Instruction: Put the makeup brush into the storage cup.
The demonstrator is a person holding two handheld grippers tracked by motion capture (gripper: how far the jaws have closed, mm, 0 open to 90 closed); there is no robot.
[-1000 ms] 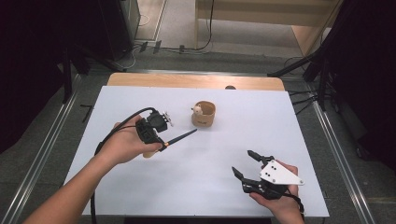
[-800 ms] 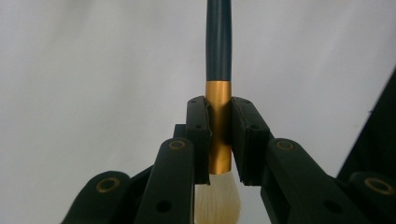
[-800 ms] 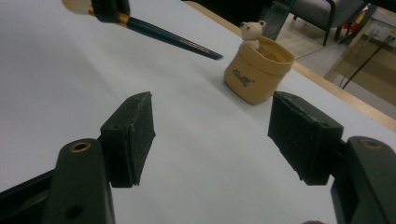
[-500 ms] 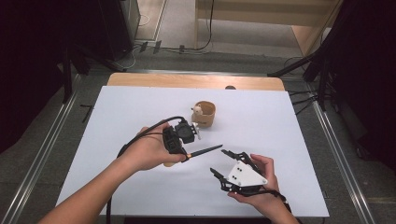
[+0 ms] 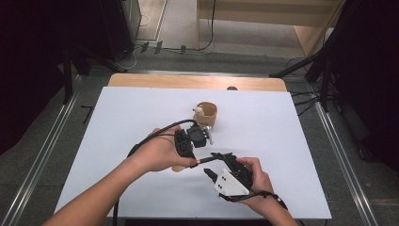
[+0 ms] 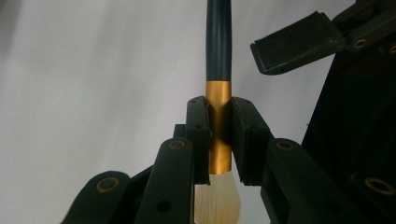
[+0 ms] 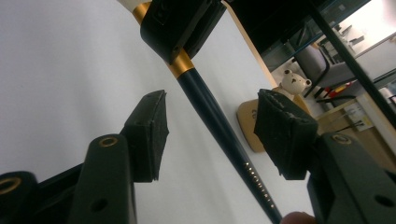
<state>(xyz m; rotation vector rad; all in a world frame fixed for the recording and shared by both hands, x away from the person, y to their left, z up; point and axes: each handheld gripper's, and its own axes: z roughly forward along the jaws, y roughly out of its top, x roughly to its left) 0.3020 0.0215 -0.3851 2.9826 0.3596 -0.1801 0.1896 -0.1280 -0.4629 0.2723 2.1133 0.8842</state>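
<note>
A brush (image 5: 214, 158) with a dark blue handle, gold ferrule and pale bristles is held level above the white table (image 5: 117, 122). My left gripper (image 5: 196, 162) is shut on its gold ferrule (image 6: 219, 121), with the bristles (image 6: 218, 203) behind the jaws. My right gripper (image 5: 216, 165) is open, its two pads (image 7: 149, 126) standing on either side of the blue handle (image 7: 219, 126) without touching it. The left gripper (image 7: 177, 28) sits just ahead in the right gripper view. A thumb tip shows at the handle's near end.
A small wooden cup (image 5: 207, 114) with a white bear figure (image 7: 292, 81) on its rim stands just beyond the grippers at the table's middle. The table's bare wooden strip (image 5: 197, 81) lies at the far edge, with cables and dark stands on the floor beyond.
The left gripper has carried the brush rightward and nearer to the person. The right gripper has moved left and up to the brush, its open jaws now flanking the handle.
</note>
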